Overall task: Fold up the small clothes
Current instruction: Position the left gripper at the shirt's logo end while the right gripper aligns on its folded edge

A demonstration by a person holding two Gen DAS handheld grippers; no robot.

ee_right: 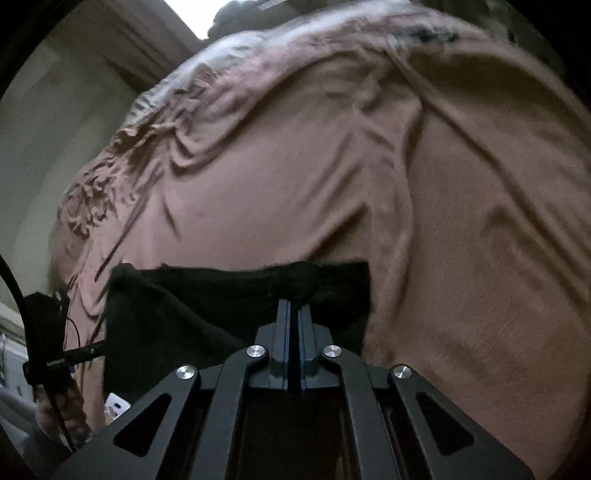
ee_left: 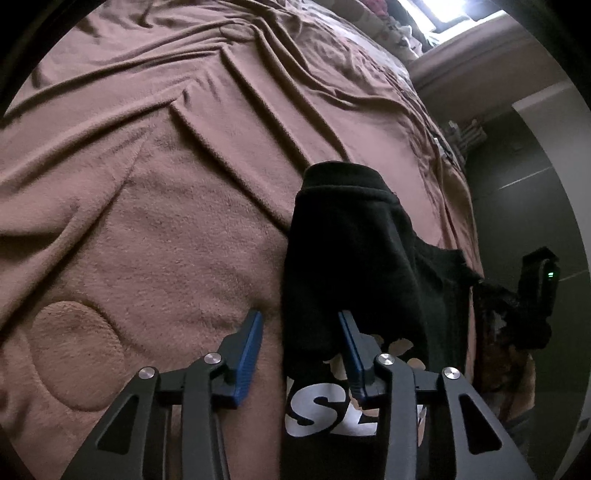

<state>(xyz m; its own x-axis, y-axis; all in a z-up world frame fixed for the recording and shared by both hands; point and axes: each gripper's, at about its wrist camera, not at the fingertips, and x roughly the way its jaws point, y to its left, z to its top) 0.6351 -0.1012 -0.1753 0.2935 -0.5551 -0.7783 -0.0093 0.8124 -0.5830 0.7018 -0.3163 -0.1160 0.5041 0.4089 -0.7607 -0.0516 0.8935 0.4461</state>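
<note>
A small black garment [ee_left: 351, 240] with white printed letters [ee_left: 314, 410] lies on a pink-brown fleece blanket [ee_left: 147, 184]. My left gripper [ee_left: 301, 326] hangs over its left edge. Its blue pads [ee_left: 255, 332] stand apart, one over the blanket and one over the black cloth, and neither presses on anything. In the right wrist view, the far edge of the black garment [ee_right: 184, 314] runs across the frame. My right gripper [ee_right: 294, 303] is shut on that edge, and a little bunched cloth rises at its tips.
The rumpled blanket [ee_right: 461, 221] covers a bed whose edge drops off at the right of the left wrist view. A dark floor [ee_left: 517, 177] lies beyond it. A bright window [ee_left: 443, 11] and piled items are at the far end. A black strapped device with a green light [ee_left: 543, 280] sits at the garment's right.
</note>
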